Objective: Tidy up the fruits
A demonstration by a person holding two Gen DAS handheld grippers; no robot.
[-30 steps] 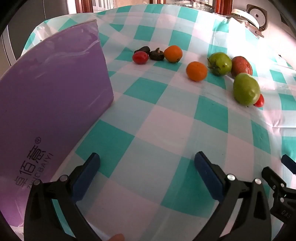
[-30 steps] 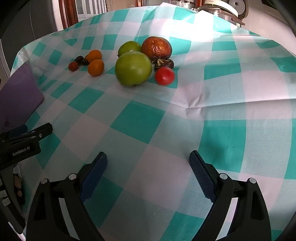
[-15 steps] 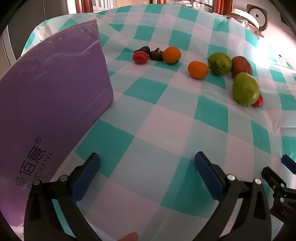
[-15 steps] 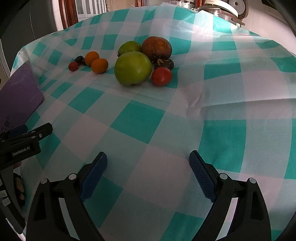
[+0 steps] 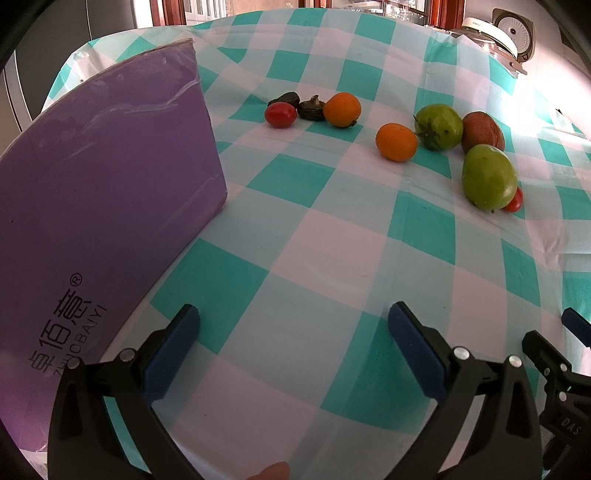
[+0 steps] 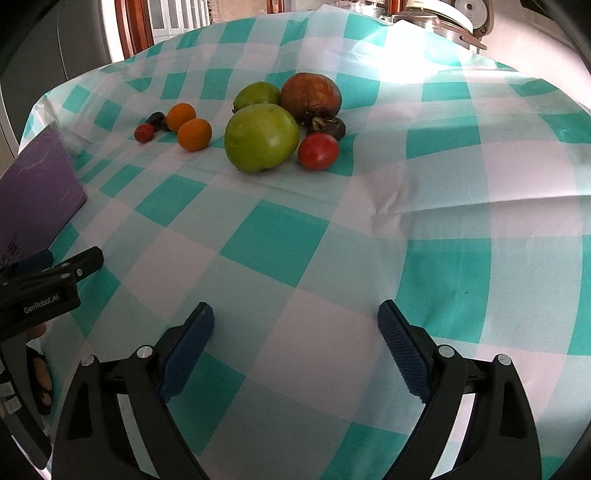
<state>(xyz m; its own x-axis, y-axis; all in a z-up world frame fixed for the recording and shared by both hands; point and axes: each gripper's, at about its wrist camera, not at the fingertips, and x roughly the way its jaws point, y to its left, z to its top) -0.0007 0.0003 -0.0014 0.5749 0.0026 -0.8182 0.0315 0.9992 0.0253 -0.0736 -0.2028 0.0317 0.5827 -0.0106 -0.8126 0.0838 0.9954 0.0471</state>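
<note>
Fruits lie loose on the teal-and-white checked tablecloth (image 5: 332, 229). A big green fruit (image 6: 261, 137) sits nearest my right gripper, with a red tomato (image 6: 318, 150) beside it. Behind them are a brown fruit (image 6: 311, 96), a smaller green fruit (image 6: 257, 94) and a dark dried piece (image 6: 328, 126). Two oranges (image 6: 194, 134) (image 6: 180, 115) and a small red tomato (image 6: 144, 132) lie further left. A purple box (image 5: 96, 206) stands at the left. My left gripper (image 5: 293, 349) and my right gripper (image 6: 295, 345) hover open and empty over the near cloth, well short of the fruit.
A rice cooker (image 5: 511, 33) stands at the far right edge of the table. Wooden-framed windows (image 6: 173, 22) line the back. The right gripper's black body (image 5: 557, 373) shows at the lower right of the left wrist view. Bare cloth stretches between grippers and fruit.
Both grippers have drifted slightly; the fruit group sits a little higher and further left in the right wrist view. Both jaws stay open, nothing was picked up.
</note>
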